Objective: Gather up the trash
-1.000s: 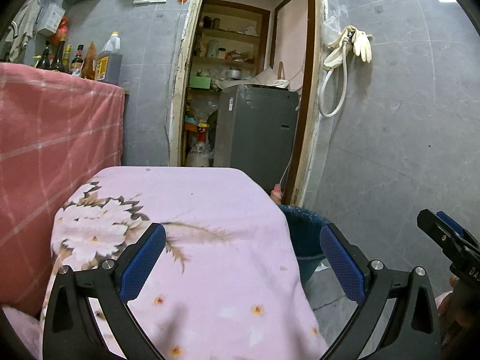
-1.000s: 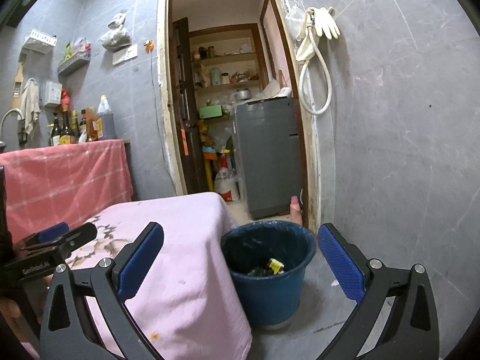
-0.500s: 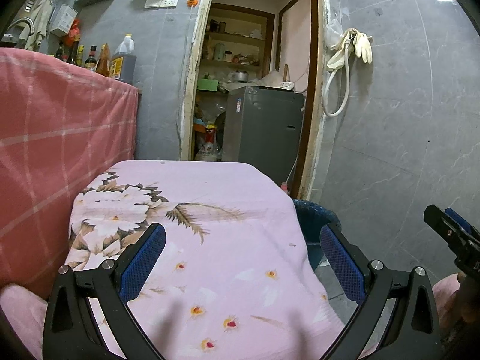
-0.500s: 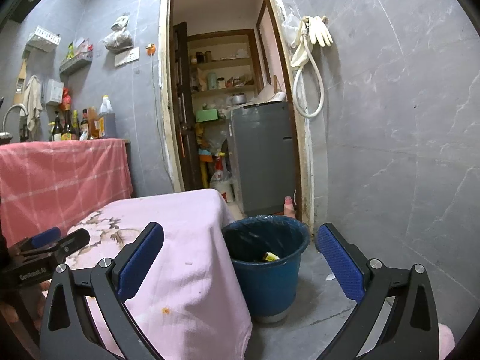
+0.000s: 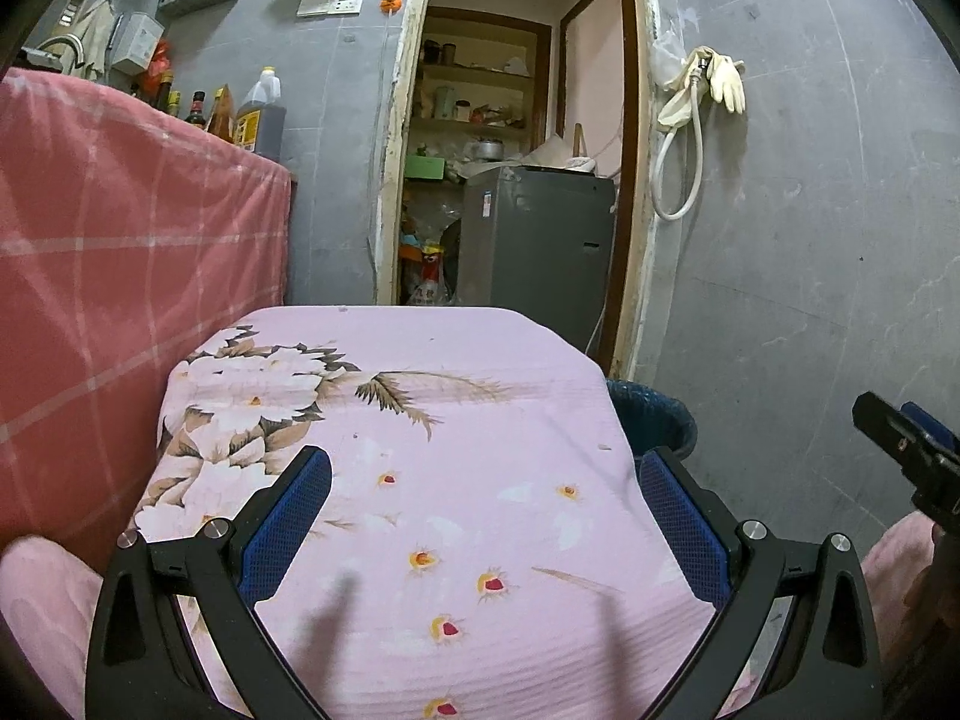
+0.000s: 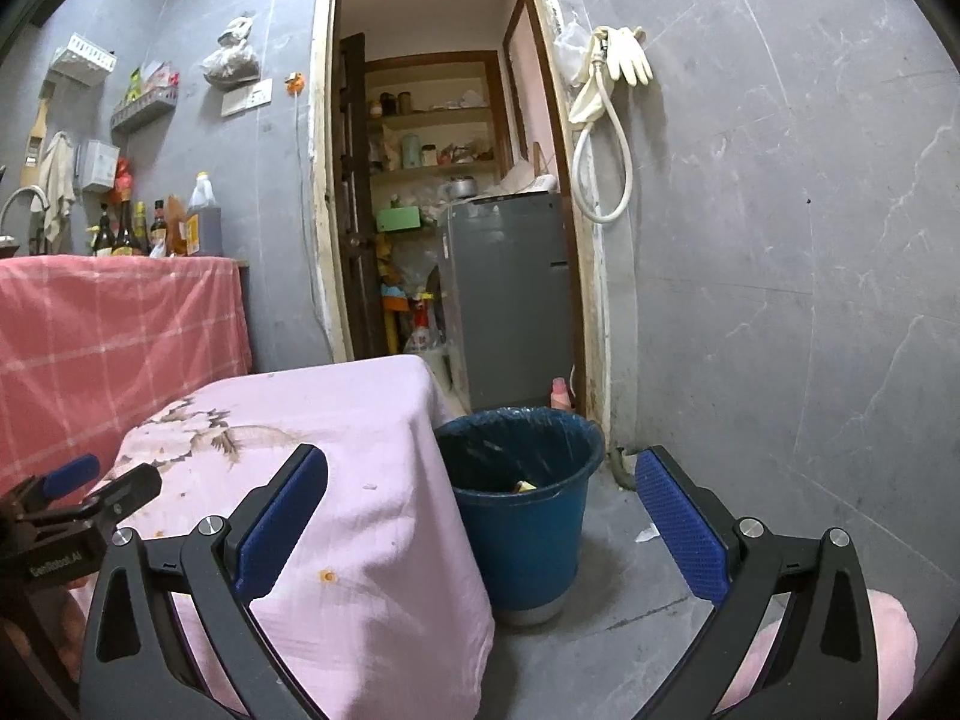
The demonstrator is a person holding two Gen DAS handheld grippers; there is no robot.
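A blue bin (image 6: 521, 504) with a dark liner stands on the floor just right of the small table, with a yellow scrap of trash (image 6: 525, 486) inside. Its rim shows past the table edge in the left wrist view (image 5: 654, 420). My left gripper (image 5: 480, 528) is open and empty above the pink floral tablecloth (image 5: 420, 420). My right gripper (image 6: 480, 522) is open and empty, in front of the bin and the table corner (image 6: 360, 450). Each gripper shows at the edge of the other's view.
A counter under a red checked cloth (image 5: 120, 240) with several bottles (image 6: 156, 228) stands at the left. An open doorway with a grey fridge (image 6: 510, 300) lies behind. A hose and gloves (image 6: 606, 90) hang on the grey wall. A small white scrap (image 6: 648, 534) lies on the floor.
Both grippers have drawn back and risen a little; more of the tablecloth shows in the left view and the bin sits farther off in the right view. Both stay open.
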